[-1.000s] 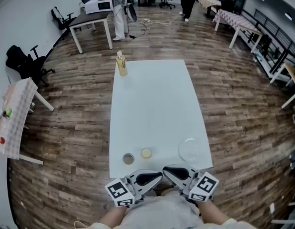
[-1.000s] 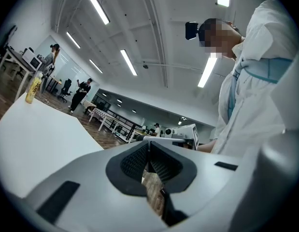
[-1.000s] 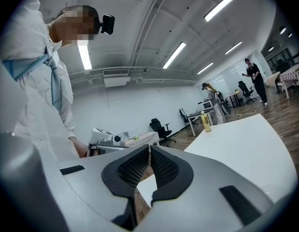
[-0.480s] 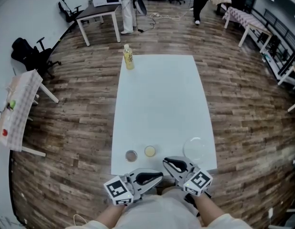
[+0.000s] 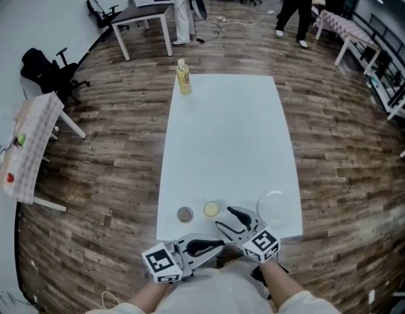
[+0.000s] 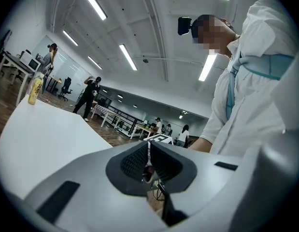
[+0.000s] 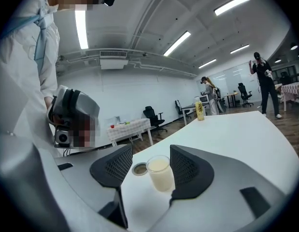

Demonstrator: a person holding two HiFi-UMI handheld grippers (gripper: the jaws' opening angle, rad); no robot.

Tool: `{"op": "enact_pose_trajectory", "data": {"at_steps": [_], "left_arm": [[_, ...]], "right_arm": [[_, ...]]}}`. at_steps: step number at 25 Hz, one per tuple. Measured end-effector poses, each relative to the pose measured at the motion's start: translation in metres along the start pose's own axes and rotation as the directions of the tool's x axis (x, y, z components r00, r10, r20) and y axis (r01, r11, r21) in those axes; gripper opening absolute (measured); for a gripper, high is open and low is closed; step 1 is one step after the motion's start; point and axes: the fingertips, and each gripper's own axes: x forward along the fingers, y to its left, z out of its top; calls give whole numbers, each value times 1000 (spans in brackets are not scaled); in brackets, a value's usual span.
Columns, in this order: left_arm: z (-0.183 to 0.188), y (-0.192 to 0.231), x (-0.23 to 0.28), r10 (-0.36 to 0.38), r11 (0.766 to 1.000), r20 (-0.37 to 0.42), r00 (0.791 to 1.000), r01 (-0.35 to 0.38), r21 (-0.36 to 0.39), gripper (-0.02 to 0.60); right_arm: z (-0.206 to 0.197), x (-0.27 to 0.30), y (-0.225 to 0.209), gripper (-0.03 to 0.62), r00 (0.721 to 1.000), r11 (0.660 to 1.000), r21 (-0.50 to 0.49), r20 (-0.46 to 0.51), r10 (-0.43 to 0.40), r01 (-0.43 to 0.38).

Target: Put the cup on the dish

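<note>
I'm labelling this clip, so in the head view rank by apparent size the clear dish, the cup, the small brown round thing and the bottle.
Clear dish, largest.
Bottle next, though farthest from the camera.
Cup and small brown round thing look alike.

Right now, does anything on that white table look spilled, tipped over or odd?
Nothing stands out. The cup stands upright with no spill around it, the clear dish lies flat to its right, apart from it, and the bottle stands upright at the far end of the table.
</note>
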Motion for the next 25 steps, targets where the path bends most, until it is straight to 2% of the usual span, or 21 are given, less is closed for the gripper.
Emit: {"op": "enact_pose_trajectory", "data": {"at_steps": [13, 21, 25], "left_arm": [[-1, 7, -14, 20, 1000, -11, 1000, -20, -17, 17], [-2, 7, -22, 39, 999, -15, 999, -39, -21, 17], [-6, 7, -27, 54, 998, -21, 998, -55, -26, 15]], "right_arm": [[-38, 42, -8, 304, 993, 996, -89, -113, -33, 23], [-52, 60, -15, 310, 984, 994, -105, -168, -56, 39], [-59, 67, -14, 308, 979, 993, -114, -200, -41, 18]]}}
